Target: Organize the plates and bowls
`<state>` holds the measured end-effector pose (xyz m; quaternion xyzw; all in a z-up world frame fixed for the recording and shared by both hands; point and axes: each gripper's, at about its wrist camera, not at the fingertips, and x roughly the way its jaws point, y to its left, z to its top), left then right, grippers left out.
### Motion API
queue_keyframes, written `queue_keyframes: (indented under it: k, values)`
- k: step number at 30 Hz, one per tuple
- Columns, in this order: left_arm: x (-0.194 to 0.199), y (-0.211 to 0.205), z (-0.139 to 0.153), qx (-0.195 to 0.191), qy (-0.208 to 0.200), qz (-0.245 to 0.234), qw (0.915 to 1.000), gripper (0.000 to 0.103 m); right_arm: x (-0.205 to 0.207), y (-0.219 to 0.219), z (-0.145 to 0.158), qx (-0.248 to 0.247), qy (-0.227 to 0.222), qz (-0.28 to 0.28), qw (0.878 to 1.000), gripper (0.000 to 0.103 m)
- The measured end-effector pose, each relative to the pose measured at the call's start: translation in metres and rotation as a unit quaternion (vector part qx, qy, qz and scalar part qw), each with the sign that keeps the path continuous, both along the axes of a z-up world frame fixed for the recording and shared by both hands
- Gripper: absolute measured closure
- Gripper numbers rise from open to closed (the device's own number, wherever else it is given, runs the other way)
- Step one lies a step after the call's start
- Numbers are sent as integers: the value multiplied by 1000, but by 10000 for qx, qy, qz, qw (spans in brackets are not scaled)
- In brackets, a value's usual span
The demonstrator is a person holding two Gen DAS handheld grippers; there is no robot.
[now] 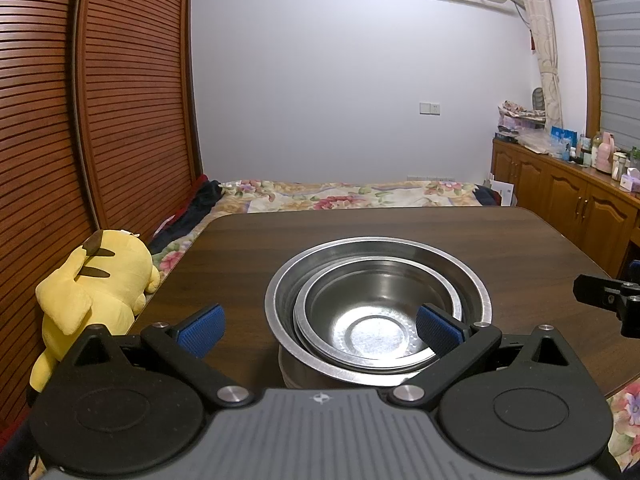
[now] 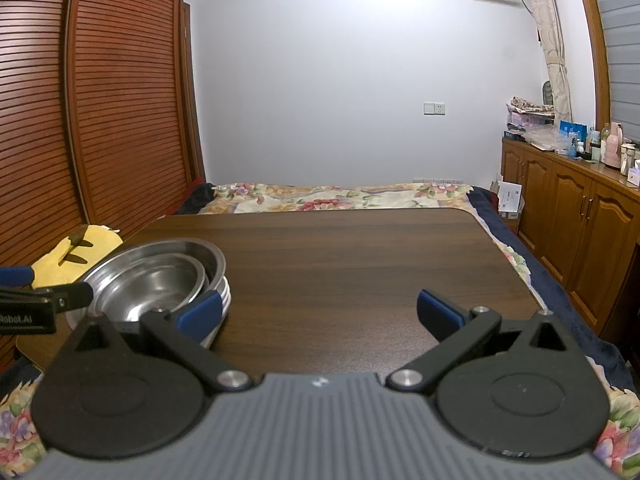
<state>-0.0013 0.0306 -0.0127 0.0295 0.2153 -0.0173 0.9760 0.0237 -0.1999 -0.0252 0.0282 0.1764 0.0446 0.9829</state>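
Round stainless-steel bowls (image 1: 376,312) sit nested, smaller inside larger, on the dark wood-grain bench (image 1: 248,248). The left tool (image 1: 320,328) gapes wide, its ribbed blue pad (image 1: 436,330) seemingly over the inner rim. The right tool (image 2: 320,314) hangs open, empty.

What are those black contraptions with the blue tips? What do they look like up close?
Each is a handheld gripper. The left gripper and the right gripper match: a ribbed grey body, two round black discs, black link arms with silver pivots, and blue textured finger pads. One side reads "Robot.AI". No cables or sleeves show.
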Motion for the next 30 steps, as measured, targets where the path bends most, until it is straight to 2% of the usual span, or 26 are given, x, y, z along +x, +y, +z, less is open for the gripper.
queue_keyframes:
  k: [30]
  values:
    - [1, 2, 3, 4, -5, 6, 10000, 0, 0, 2, 2, 5, 0, 9, 10000, 0]
